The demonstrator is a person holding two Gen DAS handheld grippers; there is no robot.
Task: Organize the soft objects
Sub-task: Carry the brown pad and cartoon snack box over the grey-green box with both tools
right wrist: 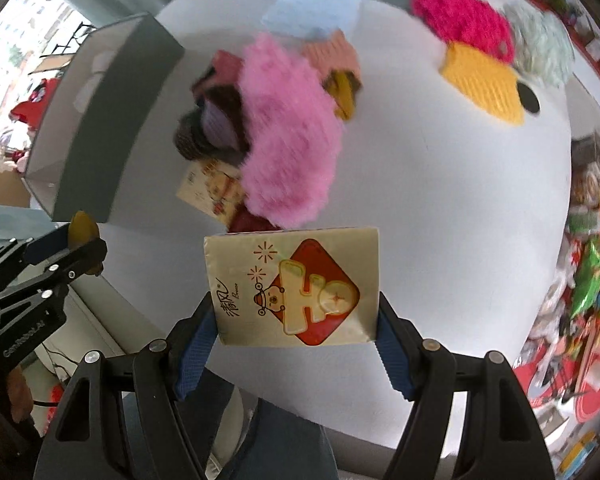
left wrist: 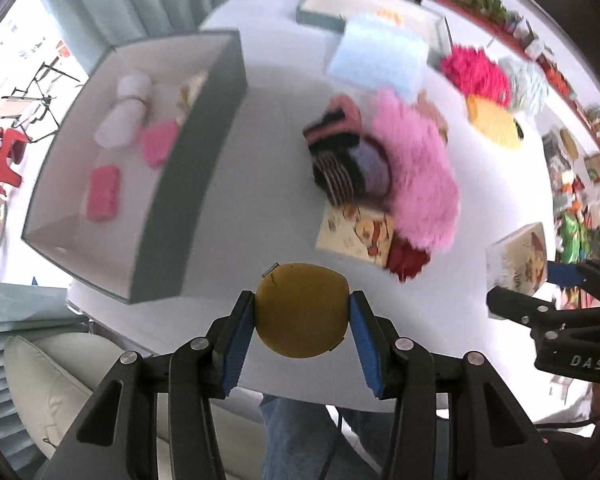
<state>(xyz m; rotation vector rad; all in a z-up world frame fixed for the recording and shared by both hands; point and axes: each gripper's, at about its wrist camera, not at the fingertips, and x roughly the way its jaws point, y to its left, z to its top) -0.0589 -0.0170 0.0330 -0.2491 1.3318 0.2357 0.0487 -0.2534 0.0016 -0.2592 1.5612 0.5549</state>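
Note:
My left gripper [left wrist: 302, 309] is shut on a round mustard-yellow sponge pad [left wrist: 302, 310], held above the table's near edge; it also shows in the right wrist view [right wrist: 83, 227]. My right gripper [right wrist: 296, 312] is shut on a cream tissue pack with a red diamond print [right wrist: 296, 286], held above the table; the pack also shows in the left wrist view [left wrist: 518, 260]. A pile of soft things lies mid-table: a pink fluffy item [left wrist: 416, 168], dark striped socks [left wrist: 336, 160] and a second tissue pack [left wrist: 356, 234].
An open grey box [left wrist: 196, 168] at the left holds two pink sponges [left wrist: 104, 192] and a white roll [left wrist: 124, 112]. Farther back lie a light blue cloth [left wrist: 380, 56], a magenta fluffy item [left wrist: 474, 70], a yellow cloth [left wrist: 494, 120] and a second box [left wrist: 320, 12].

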